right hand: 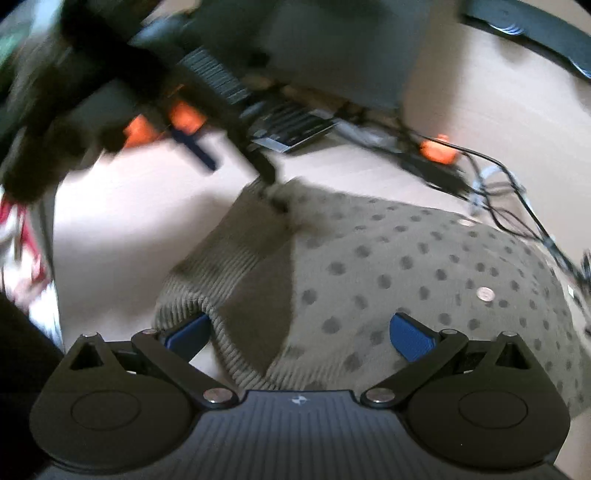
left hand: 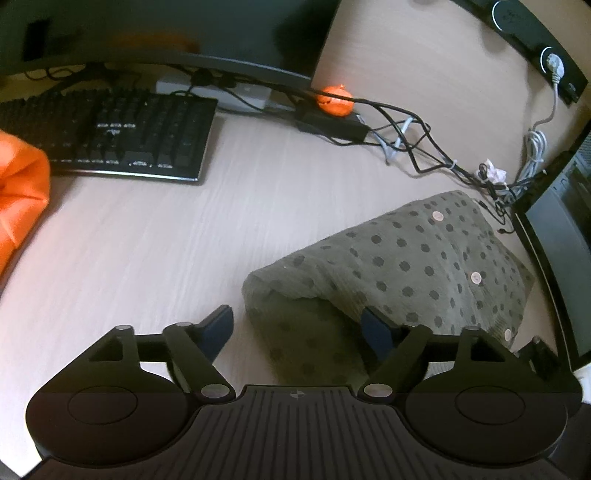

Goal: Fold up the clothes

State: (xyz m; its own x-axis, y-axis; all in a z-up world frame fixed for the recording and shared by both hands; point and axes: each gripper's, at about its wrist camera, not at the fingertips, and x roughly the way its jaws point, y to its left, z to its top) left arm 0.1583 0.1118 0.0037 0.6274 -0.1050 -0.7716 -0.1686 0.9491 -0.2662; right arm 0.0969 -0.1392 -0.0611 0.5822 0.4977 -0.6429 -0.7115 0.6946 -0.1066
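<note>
Olive-green dotted cardigan (left hand: 424, 258) is seen lying on the pale bench (left hand: 147, 240), already folded into a compact bundle. Both the left gripper (left hand: 299, 328) and right gripper (right hand: 299, 332) are held open astride its edge, nothing clamped; final tidying probably remains.

Both wrist cameras look steeply down, close over the worktop (left hand: 147, 240); both share the dotted garment (left hand: 424, 258), at 4 and 6 o'clock.

Pale wood-grain desk (left hand: 155, 236) carries a black keyboard (left hand: 110, 136), monitor (left hand: 166, 33) and tangled cables (left hand: 424, 147).
</note>
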